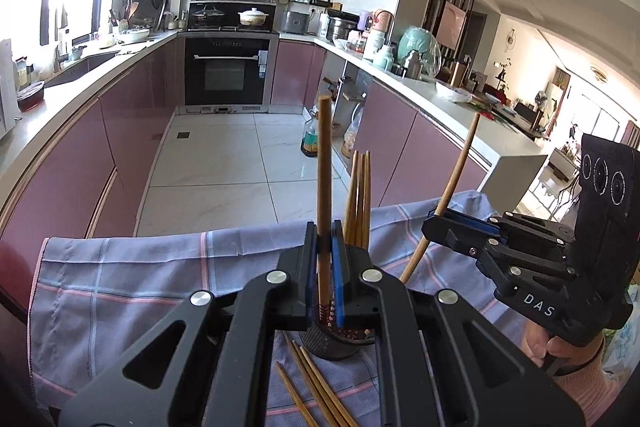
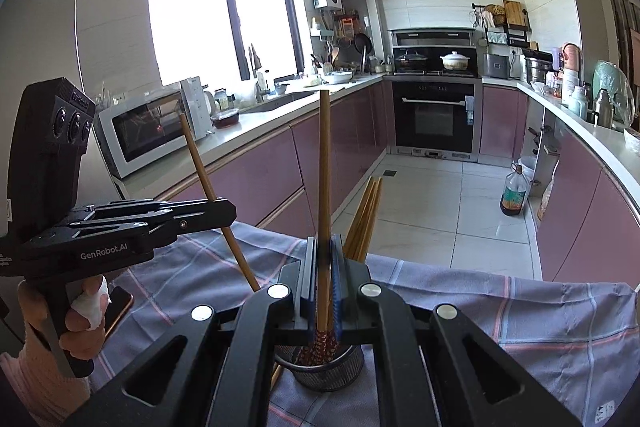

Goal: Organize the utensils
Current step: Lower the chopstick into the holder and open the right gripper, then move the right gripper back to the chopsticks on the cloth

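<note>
left gripper (image 1: 324,247) closed on one chopstick (image 1: 324,187), held upright, its patterned lower end pointing down into the holder (image 1: 334,345). seen from the right wrist view, the left gripper (image 2: 224,213) sits off to the left side, its chopstick (image 2: 200,163) leaning, tip up toward the microwave (image 2: 148,131).

right gripper (image 2: 324,267) closed on a second chopstick (image 2: 325,187), also upright, patterned end down at the rim of the holder (image 2: 320,367). in the left wrist view the right gripper (image 1: 436,219) comes in from the right, its chopstick (image 1: 456,183) tilted.

holder is dark mesh, standing on a checked cloth (image 1: 132,279) over the table. a bundle of chopsticks (image 1: 359,199) already stands in it, leaning slightly right. loose chopsticks (image 1: 316,383) lie on the cloth just in front of the holder, fanned out.

a phone (image 2: 118,307) lies on the cloth near the hand (image 2: 80,323) holding the left gripper.
</note>
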A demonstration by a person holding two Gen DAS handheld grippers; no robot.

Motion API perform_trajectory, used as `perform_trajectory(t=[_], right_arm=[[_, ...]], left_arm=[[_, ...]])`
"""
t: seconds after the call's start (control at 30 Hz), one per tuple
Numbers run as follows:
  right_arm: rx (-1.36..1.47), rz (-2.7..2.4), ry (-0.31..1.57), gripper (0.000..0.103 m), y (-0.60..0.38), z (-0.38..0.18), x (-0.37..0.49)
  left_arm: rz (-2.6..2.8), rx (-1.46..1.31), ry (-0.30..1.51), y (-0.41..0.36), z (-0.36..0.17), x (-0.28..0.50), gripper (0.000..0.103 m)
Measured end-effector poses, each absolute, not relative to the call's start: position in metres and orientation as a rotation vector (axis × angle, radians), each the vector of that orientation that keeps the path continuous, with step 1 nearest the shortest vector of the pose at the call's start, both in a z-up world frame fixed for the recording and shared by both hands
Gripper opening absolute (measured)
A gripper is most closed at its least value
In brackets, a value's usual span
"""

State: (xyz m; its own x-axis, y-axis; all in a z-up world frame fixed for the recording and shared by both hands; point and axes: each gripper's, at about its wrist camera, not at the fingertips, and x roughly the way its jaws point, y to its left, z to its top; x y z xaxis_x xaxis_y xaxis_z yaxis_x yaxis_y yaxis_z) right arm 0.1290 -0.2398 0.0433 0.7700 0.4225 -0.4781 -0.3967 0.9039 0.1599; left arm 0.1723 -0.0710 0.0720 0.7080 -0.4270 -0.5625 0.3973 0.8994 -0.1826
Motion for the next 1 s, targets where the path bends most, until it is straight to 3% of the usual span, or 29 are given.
perform_trajectory(t=[0.3, 0.33, 0.4, 0.43, 0.5, 1.0], right_arm=[[0.048, 0.407, 0.642, 0.009, -0.233, 0.021, 0.151], [0.057, 0.403, 0.647, 0.012, -0.233, 0.019, 0.153], [0.082, 0.391, 0.652, 0.031, -0.237, 0.017, 0.157], [0.093, 0.389, 0.648, 0.031, -0.238, 0.016, 0.157], [0.102, 0.389, 0.643, 0.031, -0.241, 0.015, 0.156], [0.111, 0.422, 0.605, 0.034, -0.244, 0.013, 0.135]], left_arm=[[-0.438, 0.027, 0.744, -0.091, 0.046, 0.203, 0.008], [-0.437, 0.024, 0.747, -0.092, 0.044, 0.206, 0.01], [-0.436, 0.007, 0.75, -0.094, 0.041, 0.211, 0.017], [-0.43, 0.003, 0.746, -0.092, 0.039, 0.212, 0.024], [-0.432, -0.012, 0.734, -0.089, 0.038, 0.212, 0.029], [-0.432, -0.057, 0.683, -0.068, 0.028, 0.187, 0.031]])
